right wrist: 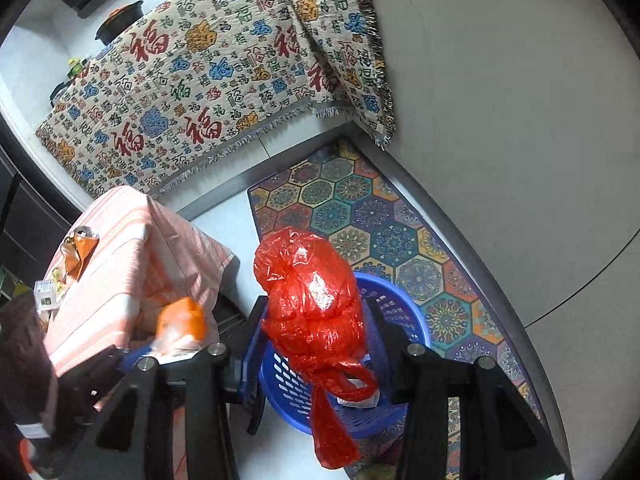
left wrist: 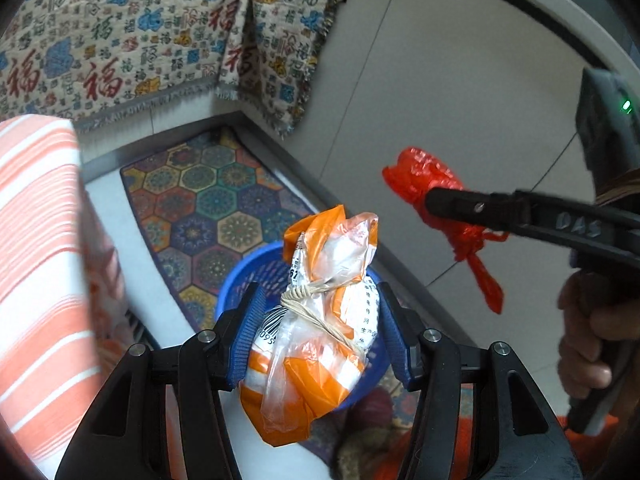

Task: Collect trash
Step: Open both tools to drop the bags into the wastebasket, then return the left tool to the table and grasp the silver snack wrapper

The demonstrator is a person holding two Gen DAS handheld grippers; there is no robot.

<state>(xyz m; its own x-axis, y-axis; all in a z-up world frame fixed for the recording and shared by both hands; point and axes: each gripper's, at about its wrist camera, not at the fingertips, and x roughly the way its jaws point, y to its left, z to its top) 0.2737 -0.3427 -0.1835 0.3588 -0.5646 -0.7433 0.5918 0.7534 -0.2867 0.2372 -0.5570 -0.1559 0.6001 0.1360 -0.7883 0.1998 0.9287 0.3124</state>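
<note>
My left gripper (left wrist: 316, 312) is shut on an orange and white plastic bag (left wrist: 316, 352) tied round with string, and holds it right above a blue slotted basket (left wrist: 236, 288) on the floor. My right gripper (right wrist: 320, 332) is shut on a knotted red plastic bag (right wrist: 308, 280), whose tail hangs down into the same blue basket (right wrist: 404, 308). In the left wrist view the right gripper (left wrist: 444, 204) and its red bag (left wrist: 420, 178) hang to the right of and a little above the orange bag. The orange bag (right wrist: 180, 320) shows blurred at lower left in the right wrist view.
A low table under an orange striped cloth (right wrist: 132, 248) stands left of the basket, with a crushed can and wrappers (right wrist: 80, 248) on it. The basket sits on a hexagon-patterned rug (right wrist: 360, 208). Behind is a patterned throw (right wrist: 200, 80); a pale wall (right wrist: 500, 120) rises on the right.
</note>
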